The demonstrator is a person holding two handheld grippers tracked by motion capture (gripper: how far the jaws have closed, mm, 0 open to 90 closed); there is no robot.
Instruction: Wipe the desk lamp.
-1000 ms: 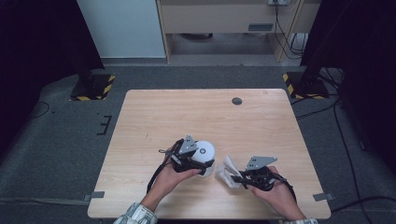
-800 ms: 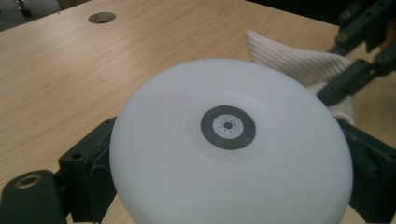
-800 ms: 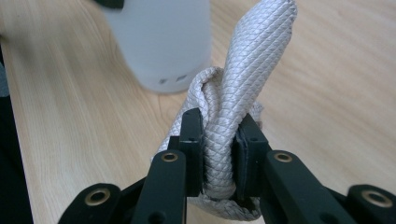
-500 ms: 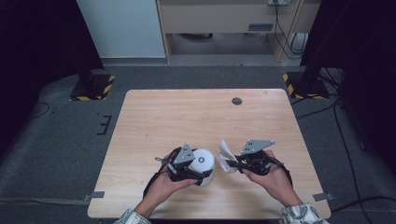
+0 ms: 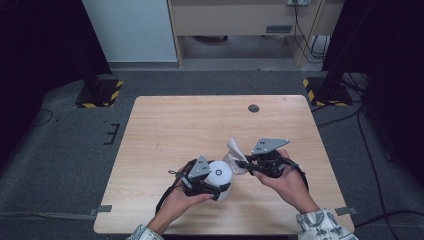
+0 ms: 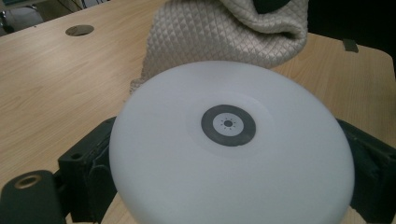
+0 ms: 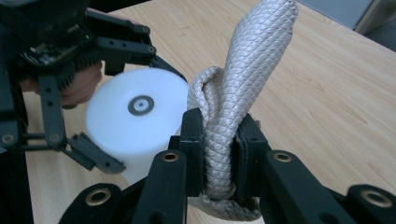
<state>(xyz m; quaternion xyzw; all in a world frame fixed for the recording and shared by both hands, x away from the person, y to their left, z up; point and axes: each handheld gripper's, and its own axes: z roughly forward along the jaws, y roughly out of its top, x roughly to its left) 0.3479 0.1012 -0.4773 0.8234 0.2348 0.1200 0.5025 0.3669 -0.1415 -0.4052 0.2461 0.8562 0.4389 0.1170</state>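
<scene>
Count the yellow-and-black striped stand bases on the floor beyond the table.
2. One striped base sits on the carpet off the table's far left corner, the other striped base off its far right corner. More may be hidden in the dark areas at the sides.

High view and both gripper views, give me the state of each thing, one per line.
white round device: held off the table, clamped between the jaws
quilted cloth: bunched, pinched, lifted
left hand-held gripper: shut on the device
right hand-held gripper: shut on the cloth
</scene>
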